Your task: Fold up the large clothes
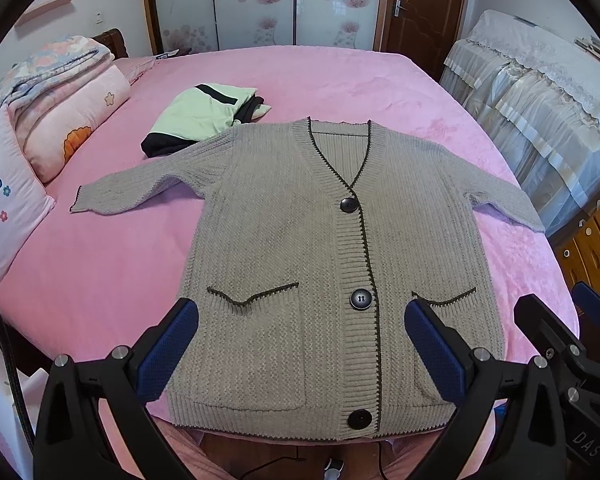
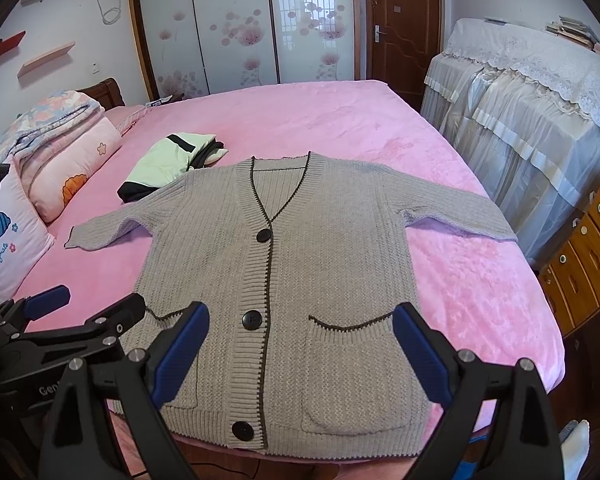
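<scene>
Soft even daylight, perhaps from behind the cameras, faint shadows, sharp focus, strong fisheye bending, dark vignetted corners.

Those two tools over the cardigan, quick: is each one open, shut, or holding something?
Left tool: open, holding nothing, above the cardigan hem.
Right tool: open, holding nothing, also above the hem.

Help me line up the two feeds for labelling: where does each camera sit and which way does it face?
Left wrist: on the left claw, open above the cardigan hem, facing the wardrobe; right claw at its right edge.
Right wrist: on the right claw, open, same heading; left claw at lower left.
Shared: cardigan, pink bed, folded green garment.
</scene>
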